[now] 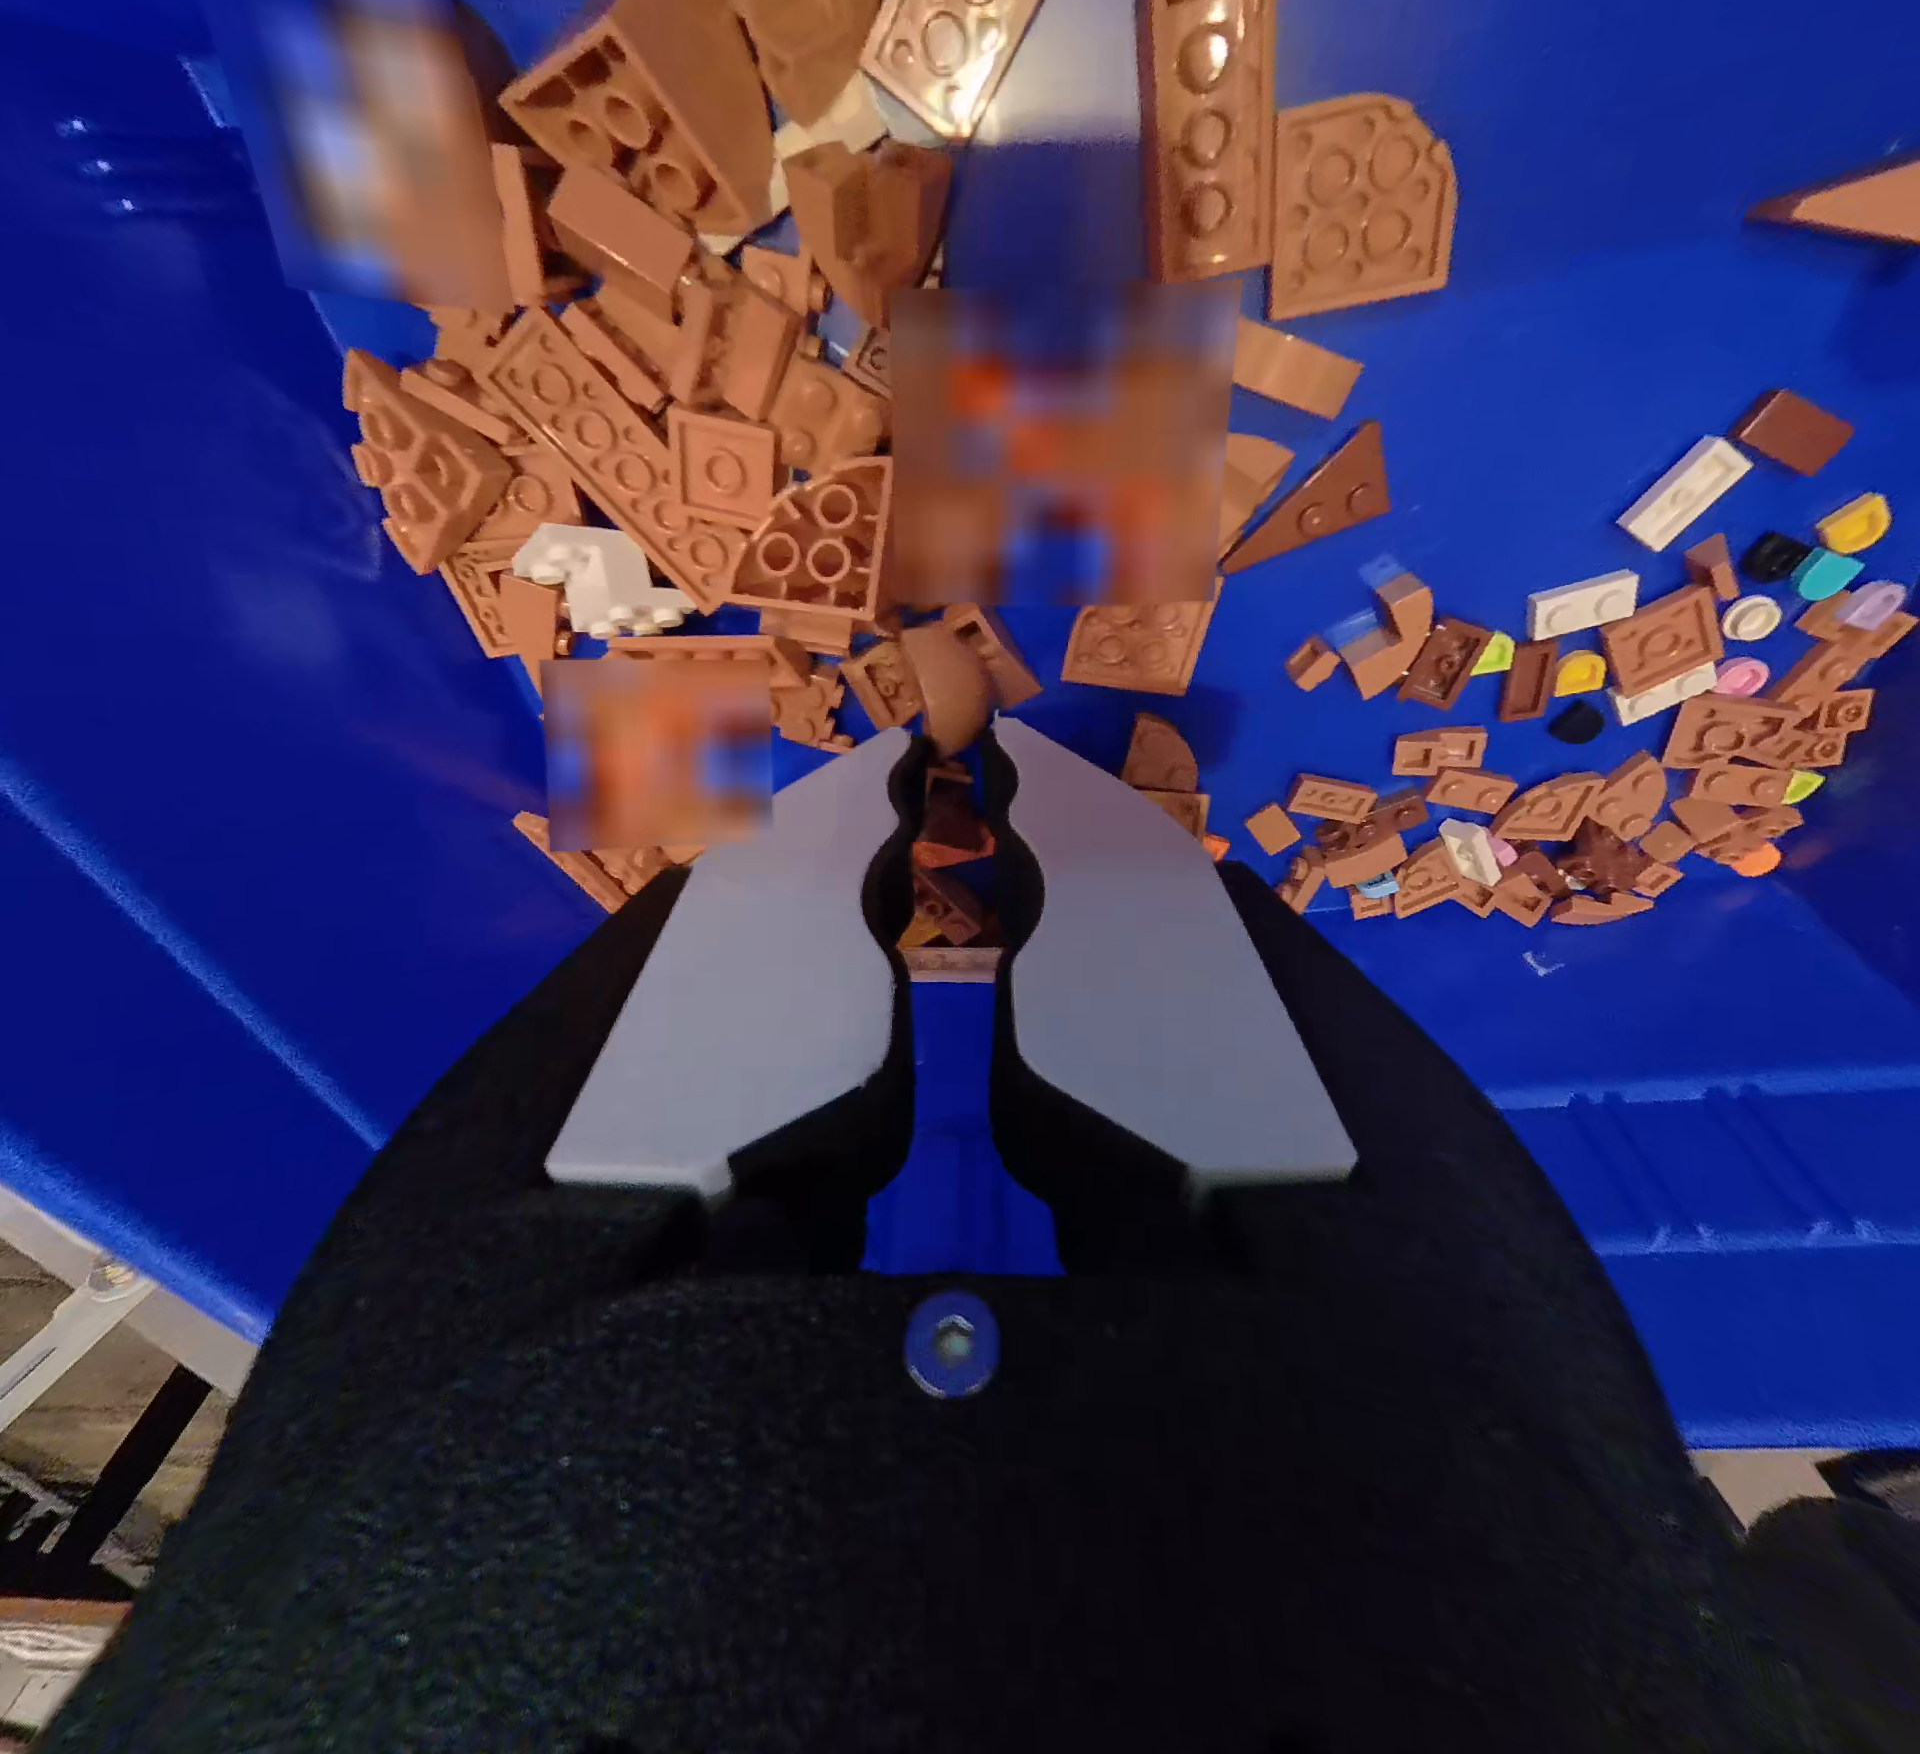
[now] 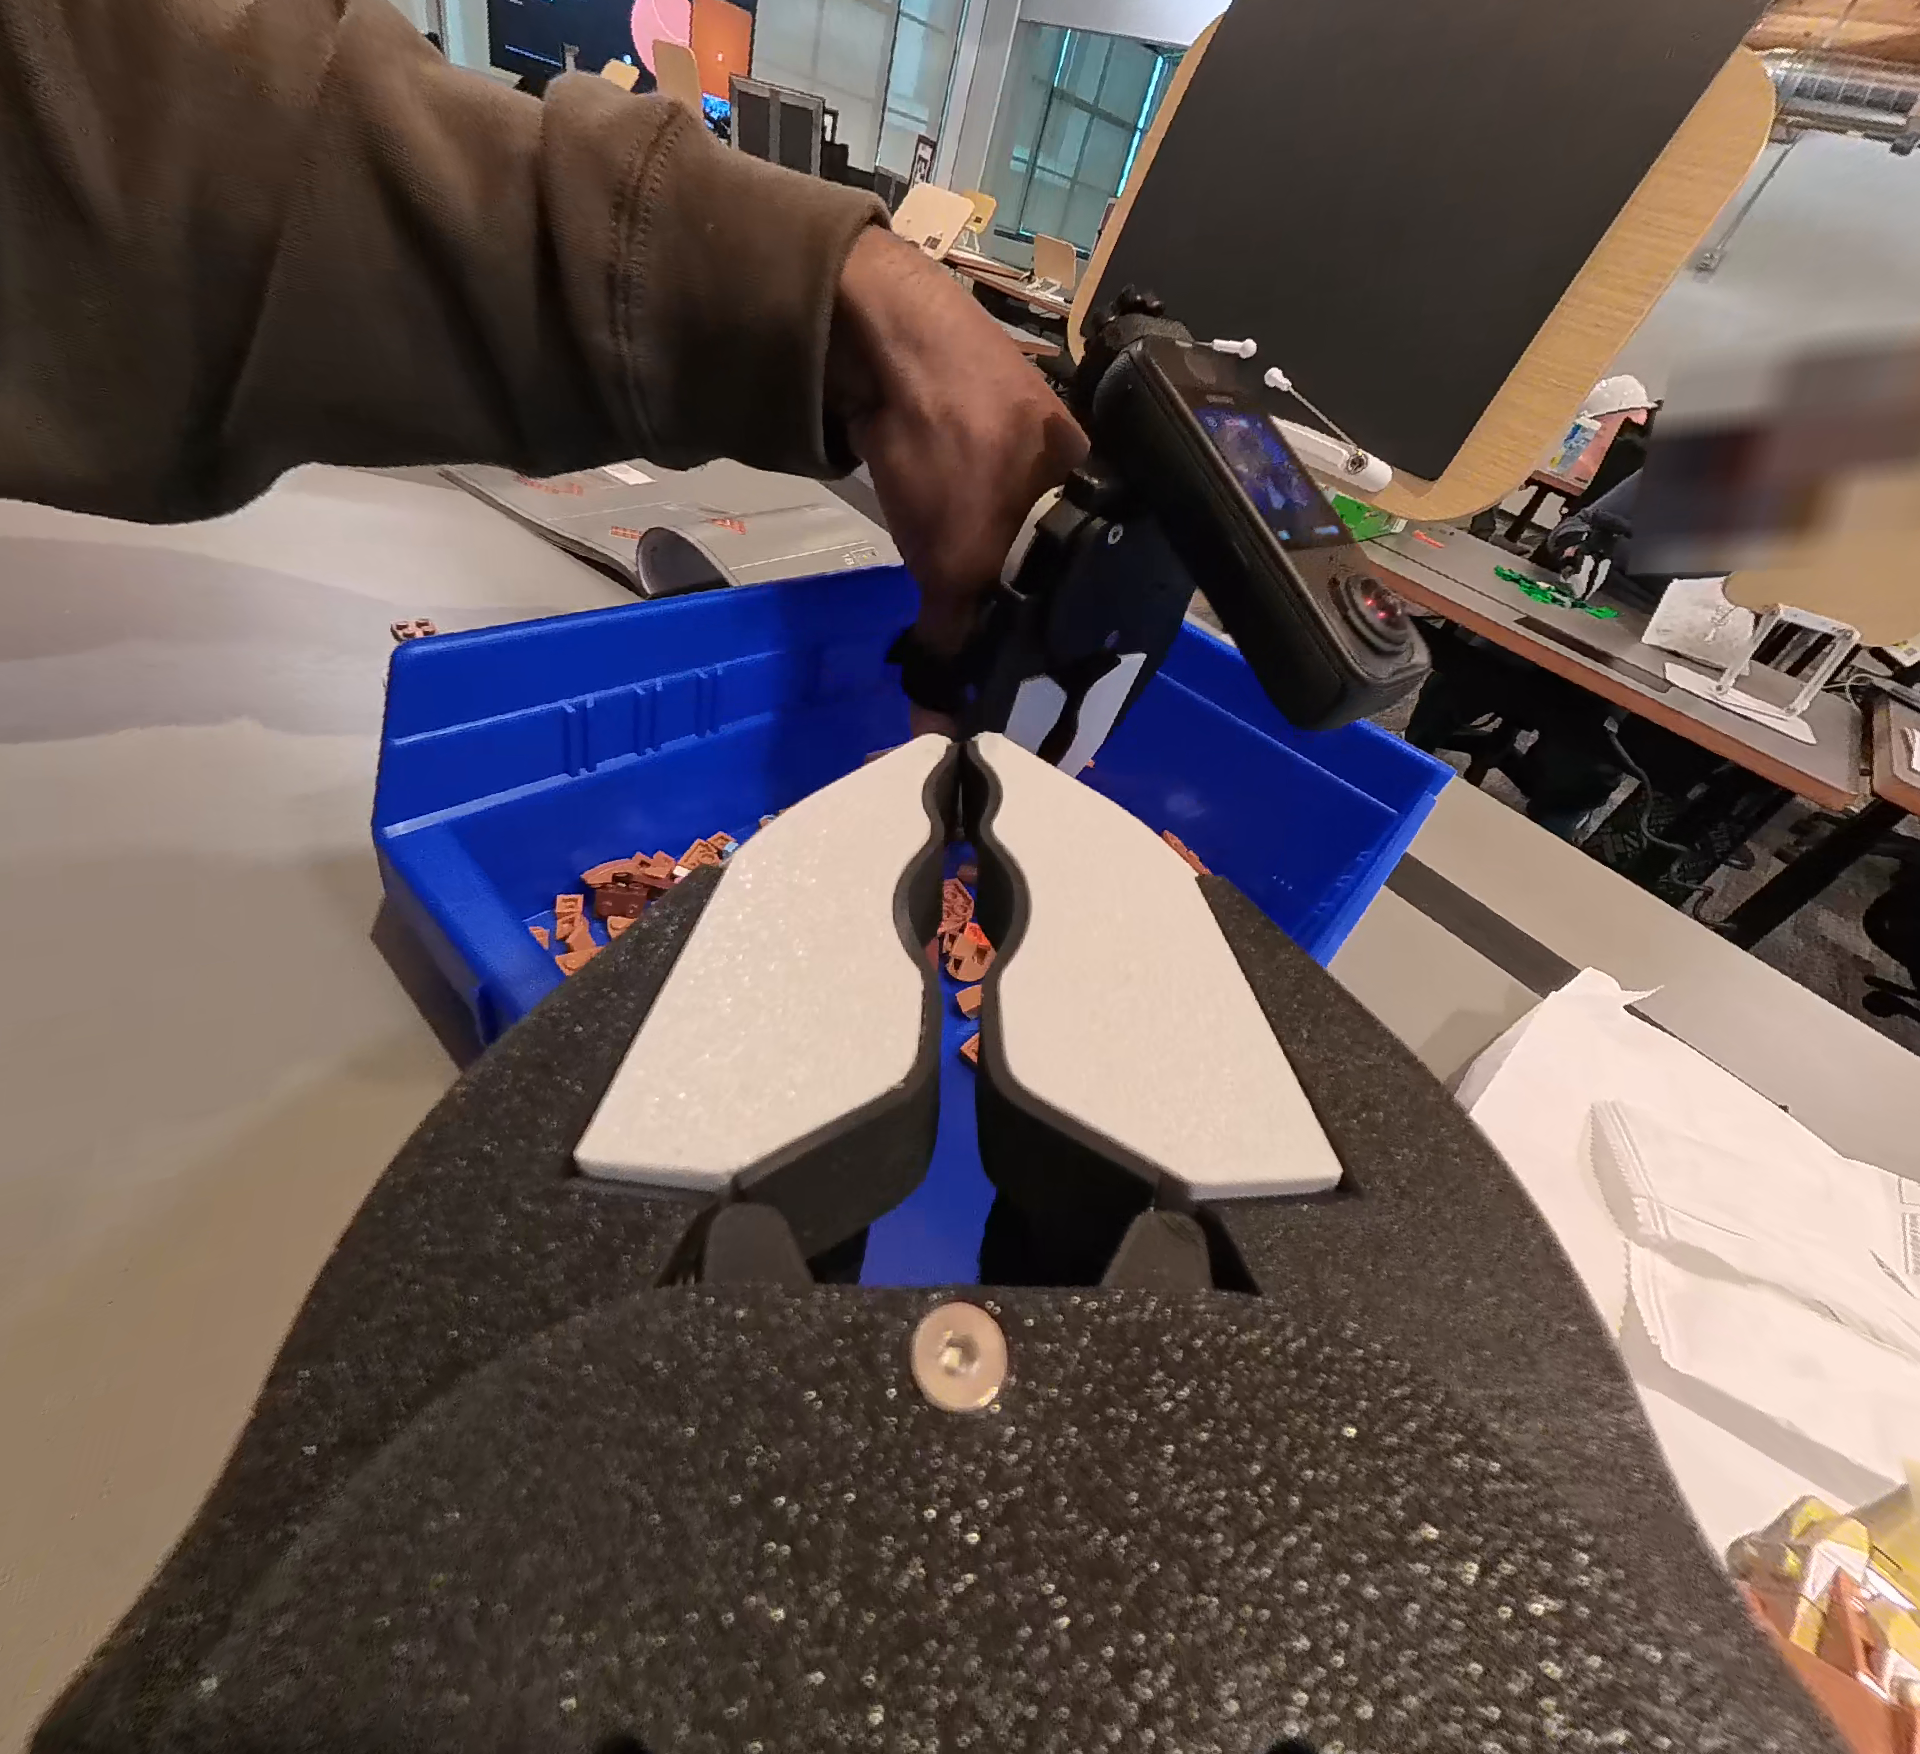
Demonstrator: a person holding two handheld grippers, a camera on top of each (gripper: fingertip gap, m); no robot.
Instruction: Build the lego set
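Note:
A blue bin [image 1: 1558, 1029] holds a heap of tan lego pieces [image 1: 644, 416] and a spread of small tan, white and coloured pieces [image 1: 1621, 748]. My left gripper [image 1: 954, 736] is inside the bin, shut on a small rounded tan piece [image 1: 951, 702] at its fingertips. In the right wrist view my right gripper [image 2: 961, 748] is shut and empty, held above the near side of the blue bin [image 2: 623, 728]. The left gripper [image 2: 1070, 717], held by a hand [image 2: 956, 447], reaches down into the bin just beyond it.
An open instruction booklet [image 2: 686, 520] lies on the grey table [image 2: 187, 873] behind the bin. White paper bags [image 2: 1714, 1216] lie to the right. A black panel [image 2: 1455, 125] stands behind the bin. Other tables stand farther back. The left gripper's tips are roughly 20 cm from the right gripper's.

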